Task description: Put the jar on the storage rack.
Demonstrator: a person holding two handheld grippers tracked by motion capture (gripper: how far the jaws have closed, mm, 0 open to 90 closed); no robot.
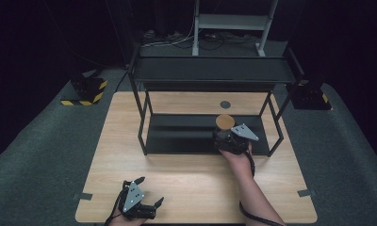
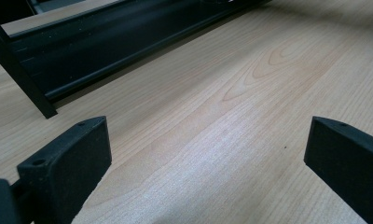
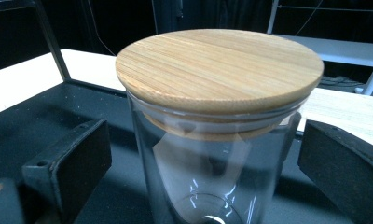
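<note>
A clear glass jar (image 1: 225,122) with a round bamboo lid stands upright on the lower shelf (image 1: 177,134) of a black metal rack, toward its right end. My right gripper (image 1: 223,139) is open with one jaw on each side of the jar. In the right gripper view the jar (image 3: 219,70) sits between the jaws of that gripper (image 3: 205,154), with a small gap on the left and almost none on the right. My left gripper (image 1: 150,190) rests low at the table's front left, open, holding nothing. Bare wood lies between its jaws (image 2: 208,149).
The rack's top shelf (image 1: 210,69) overhangs the lower one, and its black posts (image 1: 143,127) stand on the wooden table (image 1: 196,174). A round black grommet (image 1: 225,104) sits behind the rack. Grey tape marks (image 1: 307,192) lie at the table's front corners.
</note>
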